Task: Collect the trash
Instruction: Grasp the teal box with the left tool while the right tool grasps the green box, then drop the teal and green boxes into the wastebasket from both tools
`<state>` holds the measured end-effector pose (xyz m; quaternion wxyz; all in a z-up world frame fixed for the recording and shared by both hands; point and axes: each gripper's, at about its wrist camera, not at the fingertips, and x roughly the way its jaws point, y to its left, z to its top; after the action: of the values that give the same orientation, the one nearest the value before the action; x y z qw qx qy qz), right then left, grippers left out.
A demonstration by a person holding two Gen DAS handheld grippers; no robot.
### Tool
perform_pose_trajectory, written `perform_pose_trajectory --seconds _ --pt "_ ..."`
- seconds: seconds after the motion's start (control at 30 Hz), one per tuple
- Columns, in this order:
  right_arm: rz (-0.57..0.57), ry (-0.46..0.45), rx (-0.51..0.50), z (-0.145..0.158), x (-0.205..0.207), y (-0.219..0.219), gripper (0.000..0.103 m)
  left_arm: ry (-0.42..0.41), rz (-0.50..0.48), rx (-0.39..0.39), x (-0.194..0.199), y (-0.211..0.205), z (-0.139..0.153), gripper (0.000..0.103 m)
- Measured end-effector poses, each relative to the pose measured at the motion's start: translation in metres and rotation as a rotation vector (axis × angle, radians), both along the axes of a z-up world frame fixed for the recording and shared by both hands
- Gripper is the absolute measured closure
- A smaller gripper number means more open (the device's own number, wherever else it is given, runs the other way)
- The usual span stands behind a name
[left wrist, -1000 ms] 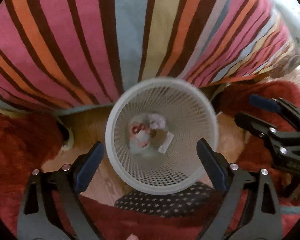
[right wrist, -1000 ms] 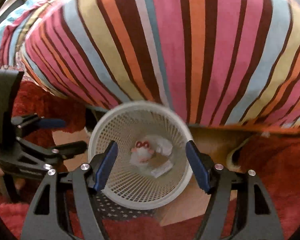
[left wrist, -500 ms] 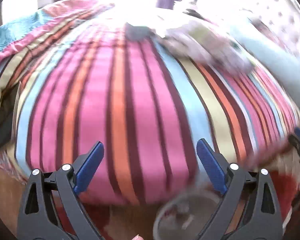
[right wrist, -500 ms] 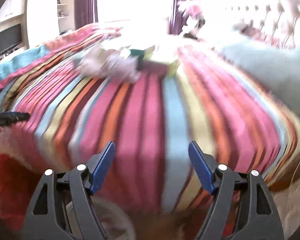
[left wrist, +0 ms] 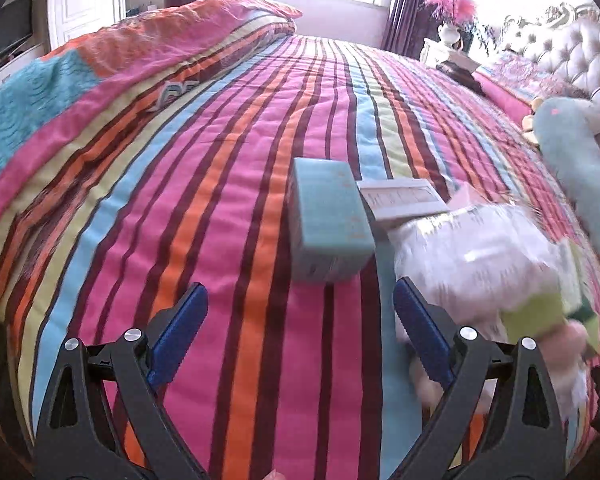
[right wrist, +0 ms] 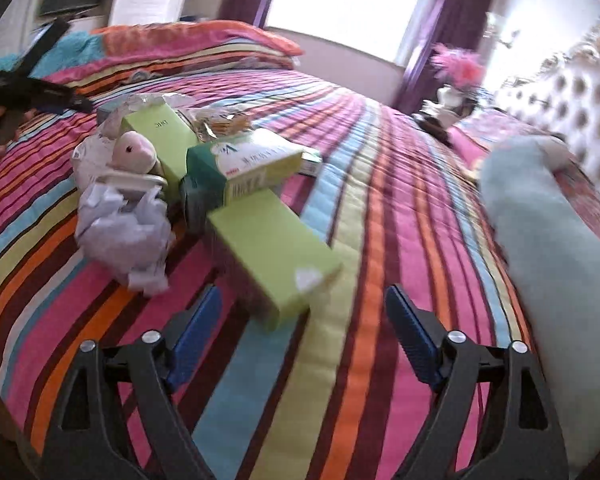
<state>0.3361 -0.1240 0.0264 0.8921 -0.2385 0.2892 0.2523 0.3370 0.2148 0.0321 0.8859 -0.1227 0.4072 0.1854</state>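
Striped in pink, orange and blue, the bed [right wrist: 380, 208] carries the trash: a lime-green box [right wrist: 274, 254] just ahead of the right hand-held gripper [right wrist: 304, 334], a teal box [left wrist: 330, 218] ahead of the left hand-held gripper [left wrist: 300, 332]. Both grippers gape wide, holding nothing.

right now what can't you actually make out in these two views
- Left wrist view: the white crumpled bag is motion-blurred, and the left gripper, jaws open, covers its lower edge.
- Left wrist view: print on the teal box is too blurred to read.
- Right wrist view: the near green box is smeared; its label is unreadable.
- Right wrist view: the pale blue pillow is cut off by the right edge.
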Motion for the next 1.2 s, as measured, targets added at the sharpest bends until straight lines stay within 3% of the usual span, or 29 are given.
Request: perform_pose_trajectory --seconds 0.23,0.4,0.63,0.67,0.7,0.73,0.77,0.83,1.03,1.2 --pt "0.116 -0.001 -0.151 -0.010 0.029 0.032 0.021 0.068 -0.003 0.047 0.044 0.001 -0.020 0.012" --pt "0.158 0.067 -0.187 -0.022 0.047 0.047 0.021 0.071 0.063 -0.014 0.064 0.019 -0.027 0.012" --pt "0.108 0.231 -0.042 -0.029 0.062 0.045 0.025 0.113 0.085 -0.016 0.071 0.039 -0.041 0.012" --pt "0.097 0.250 -0.020 -0.031 0.061 0.042 0.033 0.112 0.090 -0.024 0.070 0.043 -0.044 0.022" --pt "0.083 0.260 -0.011 -0.032 0.061 0.041 0.033 0.109 0.088 -0.020 0.069 0.045 -0.045 0.032" --pt "0.060 0.265 0.008 -0.031 0.058 0.038 0.037 0.109 0.091 -0.003 0.068 0.046 -0.045 0.056" --pt "0.038 0.272 0.026 -0.030 0.056 0.035 0.044 0.110 0.085 0.023 0.065 0.047 -0.043 0.056" --pt "0.007 0.288 0.065 -0.026 0.051 0.029 0.047 0.092 0.054 -0.012 0.058 0.050 -0.041 0.056" --pt "-0.107 0.335 0.254 -0.012 0.026 -0.006 0.047 0.003 0.008 -0.030 0.014 0.047 -0.021 0.056" --pt "-0.203 0.279 0.393 0.013 -0.014 -0.042 0.047 -0.119 -0.072 -0.083 -0.062 0.027 0.007 0.056"
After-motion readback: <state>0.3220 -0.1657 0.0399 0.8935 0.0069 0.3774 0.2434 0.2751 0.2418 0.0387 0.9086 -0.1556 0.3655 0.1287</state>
